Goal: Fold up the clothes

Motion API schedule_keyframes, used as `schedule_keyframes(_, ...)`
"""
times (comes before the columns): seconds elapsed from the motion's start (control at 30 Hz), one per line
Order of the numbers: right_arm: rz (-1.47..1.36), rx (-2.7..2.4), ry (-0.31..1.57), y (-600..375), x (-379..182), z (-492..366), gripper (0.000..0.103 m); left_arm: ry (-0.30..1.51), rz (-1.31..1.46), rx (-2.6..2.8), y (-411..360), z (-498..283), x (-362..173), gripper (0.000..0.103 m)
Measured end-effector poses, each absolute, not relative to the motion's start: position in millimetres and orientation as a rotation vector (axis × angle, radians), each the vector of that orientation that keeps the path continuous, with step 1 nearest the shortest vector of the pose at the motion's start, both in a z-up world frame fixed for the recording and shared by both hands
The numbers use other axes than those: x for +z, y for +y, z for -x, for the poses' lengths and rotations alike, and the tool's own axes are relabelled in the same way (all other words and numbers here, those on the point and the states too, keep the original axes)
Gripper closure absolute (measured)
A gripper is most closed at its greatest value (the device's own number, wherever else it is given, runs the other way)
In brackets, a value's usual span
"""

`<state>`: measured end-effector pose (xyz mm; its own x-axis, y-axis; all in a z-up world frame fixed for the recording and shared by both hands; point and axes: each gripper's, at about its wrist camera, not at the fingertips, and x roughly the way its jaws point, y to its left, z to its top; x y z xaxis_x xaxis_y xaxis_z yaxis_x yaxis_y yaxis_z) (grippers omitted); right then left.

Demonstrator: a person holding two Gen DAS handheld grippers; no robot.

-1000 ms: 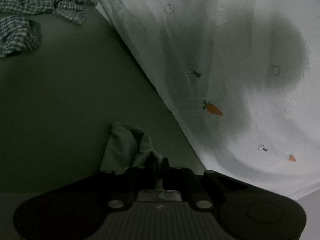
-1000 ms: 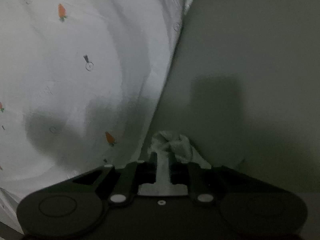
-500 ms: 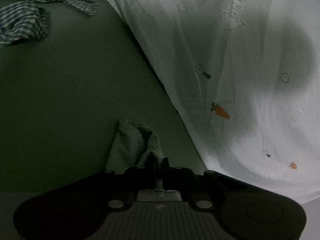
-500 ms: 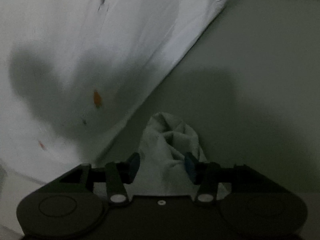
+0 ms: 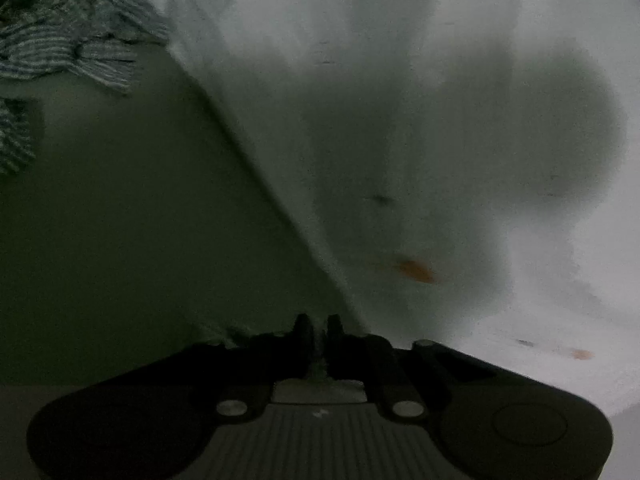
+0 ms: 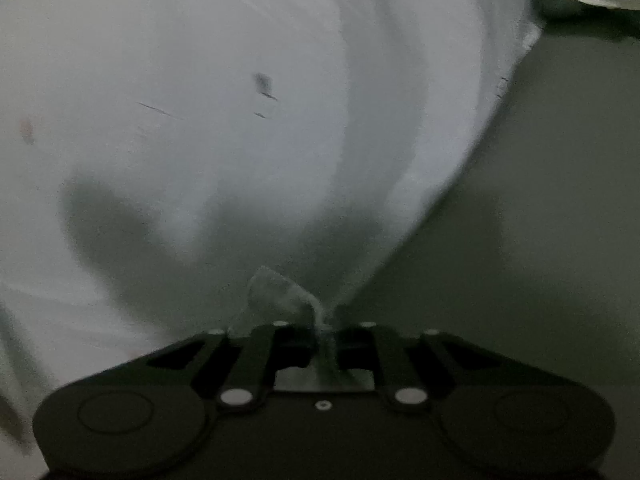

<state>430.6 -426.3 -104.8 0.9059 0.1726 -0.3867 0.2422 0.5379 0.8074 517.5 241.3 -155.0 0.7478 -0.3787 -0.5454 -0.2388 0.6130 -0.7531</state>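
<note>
We have the white cotton garment with small orange carrot prints (image 5: 400, 140) spread across the dull green bench (image 5: 120, 220), and each of our grippers is at one of its edges. Our left gripper (image 5: 319, 326) shows its jaws narrow and opening; a thin strip of cloth seems to sit between them, but the dim, blurred view does not let us say whether they press on it. Our right gripper (image 6: 324, 330) has its jaws narrow and closing on a bunched fold of the white cloth, which stands up just ahead of them. A crumpled blue-and-white checked garment (image 5: 68, 40) lies at the far end of the bench, well apart from our grip.

The risk we see is uneven hold: if the left jaws let go while the right pulls, the edge would drop and the fold would skew. A shallow pinch on the right could also slip free.
</note>
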Motion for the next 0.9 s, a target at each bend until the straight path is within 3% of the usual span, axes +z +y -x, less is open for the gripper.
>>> schedule_keyframes(0.03,-0.985,-0.099,0.501,-425.6,-108.8,-438.3,0.077,0.771,0.894,-0.038,241.0,-523.4,-158.4,0.088)
schedule_keyframes(0.07,-0.958,-0.146,0.538,-425.5,-111.0,-441.4,0.068,0.784,0.853,-0.013,241.1,-526.3,-159.7,0.079)
schedule_keyframes(0.1,-0.936,-0.162,0.558,-425.4,-111.8,-439.2,0.063,0.79,0.818,-0.009,241.5,-525.9,-159.8,0.061)
schedule_keyframes(0.13,-0.909,-0.163,0.564,-424.5,-112.0,-434.9,0.05,0.791,0.779,-0.015,240.2,-522.7,-160.0,0.05)
schedule_keyframes(0.17,-0.886,-0.153,0.562,-423.3,-111.6,-430.3,0.04,0.792,0.74,-0.021,238.7,-519.3,-160.2,0.032)
schedule_keyframes(0.2,-0.856,-0.139,0.572,-421.1,-112.8,-425.7,0.036,0.801,0.691,-0.029,237.5,-514.7,-162.1,0.025)
schedule_keyframes(0.27,-0.784,-0.116,0.635,-414.7,-119.5,-421.0,0.026,0.857,0.592,-0.049,232.4,-509.3,-170.4,0.024)
schedule_keyframes(0.4,-0.654,-0.093,0.77,-401.5,-135.6,-415.7,0.024,0.991,0.496,-0.081,223.1,-503.9,-197.4,0.022)
schedule_keyframes(0.63,-0.627,0.01,0.862,-391.1,-156.4,-416.2,0.019,1.045,0.677,-0.224,224.6,-494.6,-231.1,0.02)
schedule_keyframes(0.8,-0.649,0.066,0.891,-398.4,-166.3,-430.5,0.016,1.065,0.674,-0.369,211.8,-495.9,-240.5,0.007)
schedule_keyframes(0.9,-0.662,0.111,0.879,-398.0,-166.1,-435.3,0.009,1.04,0.653,-0.417,205.7,-493.2,-242.9,0.0)
